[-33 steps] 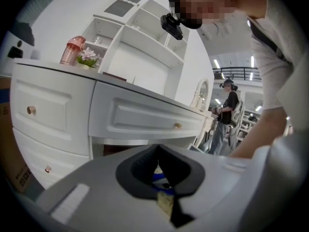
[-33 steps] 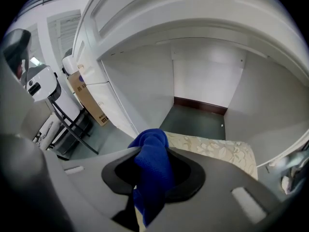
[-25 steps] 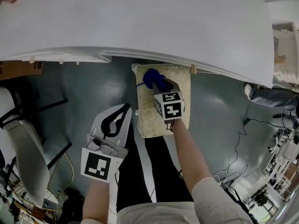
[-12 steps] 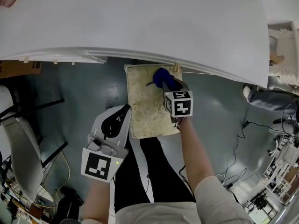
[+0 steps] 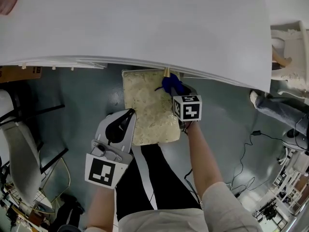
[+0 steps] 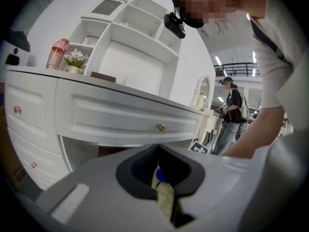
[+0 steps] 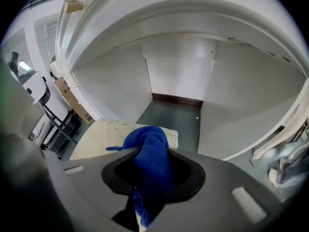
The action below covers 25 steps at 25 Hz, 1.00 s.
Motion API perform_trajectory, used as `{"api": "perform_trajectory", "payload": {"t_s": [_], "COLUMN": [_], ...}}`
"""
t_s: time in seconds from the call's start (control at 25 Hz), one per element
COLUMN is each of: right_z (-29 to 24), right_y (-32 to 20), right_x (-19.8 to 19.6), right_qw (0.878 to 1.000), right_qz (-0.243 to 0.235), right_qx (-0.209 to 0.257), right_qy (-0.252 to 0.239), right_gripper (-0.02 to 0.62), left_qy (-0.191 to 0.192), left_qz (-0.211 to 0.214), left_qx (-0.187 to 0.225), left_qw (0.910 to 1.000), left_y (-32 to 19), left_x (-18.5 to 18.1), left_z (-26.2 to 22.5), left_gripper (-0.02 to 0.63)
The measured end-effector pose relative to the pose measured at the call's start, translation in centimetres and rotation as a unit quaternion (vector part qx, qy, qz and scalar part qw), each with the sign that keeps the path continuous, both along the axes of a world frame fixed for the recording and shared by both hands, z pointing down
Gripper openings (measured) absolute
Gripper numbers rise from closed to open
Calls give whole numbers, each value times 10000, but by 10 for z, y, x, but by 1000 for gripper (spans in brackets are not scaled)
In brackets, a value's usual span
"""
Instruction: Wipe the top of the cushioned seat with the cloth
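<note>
The right gripper is clamping a bunched blue cloth between its jaws and pressing it onto the seat at the seat's far right corner, just under the desk's front edge. In the right gripper view the cloth is filling the gap between the right gripper's jaws and bulging out ahead of them, with a loose tail trailing toward the left over the cream, patterned seat; beyond it the floor is running back into the desk's kneehole. The seat is sitting on the grey floor, its far edge lying under the desk and its near edge lying by the person's legs. The left gripper is hovering at the seat's left edge, holding nothing, its jaws drawn together. In the left gripper view only a thin slit is showing between the left gripper's jaws, and a strip of seat and a spot of blue are showing through it, below the desk's drawer front. A chair is standing well off to the left.
</note>
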State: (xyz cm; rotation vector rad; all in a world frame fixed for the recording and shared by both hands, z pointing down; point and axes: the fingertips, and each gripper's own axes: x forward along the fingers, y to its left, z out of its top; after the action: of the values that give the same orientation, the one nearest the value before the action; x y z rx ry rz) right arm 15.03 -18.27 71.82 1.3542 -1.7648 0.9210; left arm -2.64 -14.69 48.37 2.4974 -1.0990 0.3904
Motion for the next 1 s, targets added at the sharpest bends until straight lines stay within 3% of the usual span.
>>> {"api": "perform_trajectory", "payload": {"t_s": [0.72,1.0], "right_z": [0,-2], "right_y": [63,62], "right_x": [-4,-8], "right_qw": [9991,9992], "right_qz": [-353,-375], "right_qx": [61,12], "right_qy": [-242,-147], "right_gripper": [109,109], "left_qy": [-86,-89], "left_qz": [-256,-307], "left_qx": [33,44], "left_qw": [9996,9995], "left_y": [27,38], "left_x": [15,12], "left_z": [-7,-9], "left_gripper": [0,0]}}
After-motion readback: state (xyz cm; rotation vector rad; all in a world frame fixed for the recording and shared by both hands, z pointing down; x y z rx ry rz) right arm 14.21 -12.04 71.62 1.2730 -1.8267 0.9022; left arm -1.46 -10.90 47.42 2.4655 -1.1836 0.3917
